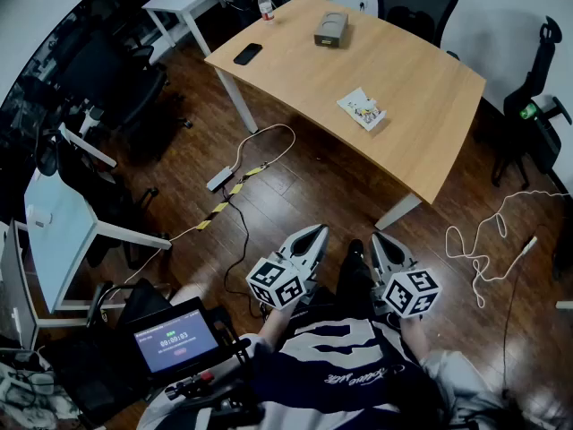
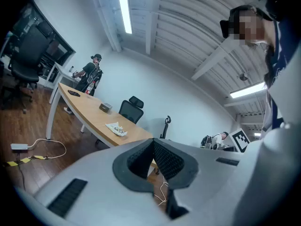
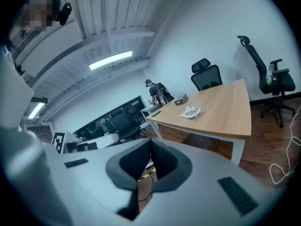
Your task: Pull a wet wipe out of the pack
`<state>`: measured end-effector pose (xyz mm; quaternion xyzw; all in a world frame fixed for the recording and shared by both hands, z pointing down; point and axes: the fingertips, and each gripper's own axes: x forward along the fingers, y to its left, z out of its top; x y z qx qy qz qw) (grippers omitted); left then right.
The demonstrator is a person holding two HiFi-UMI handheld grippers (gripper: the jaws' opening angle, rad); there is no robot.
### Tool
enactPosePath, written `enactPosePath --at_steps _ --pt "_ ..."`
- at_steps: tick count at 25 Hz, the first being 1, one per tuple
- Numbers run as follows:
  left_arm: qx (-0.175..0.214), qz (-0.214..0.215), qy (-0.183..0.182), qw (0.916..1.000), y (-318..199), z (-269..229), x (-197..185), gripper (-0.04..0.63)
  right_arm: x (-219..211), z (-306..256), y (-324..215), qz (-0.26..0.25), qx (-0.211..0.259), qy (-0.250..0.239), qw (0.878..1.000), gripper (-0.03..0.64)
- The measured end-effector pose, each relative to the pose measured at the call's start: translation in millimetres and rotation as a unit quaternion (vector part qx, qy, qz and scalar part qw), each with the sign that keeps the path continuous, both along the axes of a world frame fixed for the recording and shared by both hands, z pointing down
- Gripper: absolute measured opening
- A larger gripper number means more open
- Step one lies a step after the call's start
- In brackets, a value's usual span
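The wet wipe pack (image 1: 363, 109), white with a printed top, lies flat near the front edge of the wooden table (image 1: 421, 79). It also shows far off in the left gripper view (image 2: 116, 128) and in the right gripper view (image 3: 191, 111). My left gripper (image 1: 317, 230) and right gripper (image 1: 377, 237) hang side by side close to my body, above the floor and well short of the table. Each is shut, its tips meeting with nothing between them, as the left gripper (image 2: 153, 141) and right gripper (image 3: 150, 141) show in their own views.
On the table also stand a grey box (image 1: 330, 28) and a black phone (image 1: 247, 54). A power strip (image 1: 219, 179) with cables lies on the wood floor, and a white cable (image 1: 483, 253) at right. Office chairs (image 1: 407, 3) ring the table. A small screen (image 1: 175, 339) sits at lower left.
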<state>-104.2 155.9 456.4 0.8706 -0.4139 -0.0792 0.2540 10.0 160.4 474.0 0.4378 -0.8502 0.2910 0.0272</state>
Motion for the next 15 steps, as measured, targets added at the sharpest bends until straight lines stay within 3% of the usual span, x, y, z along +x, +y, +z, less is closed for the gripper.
enactPosePath --at_steps 15 --pt "0.005 -0.029 -0.018 0.9994 -180.8 -2.2 43.2 0.003 44.2 -3.4 -207.1 -0.04 0.013 -0.014 0.999 -0.005"
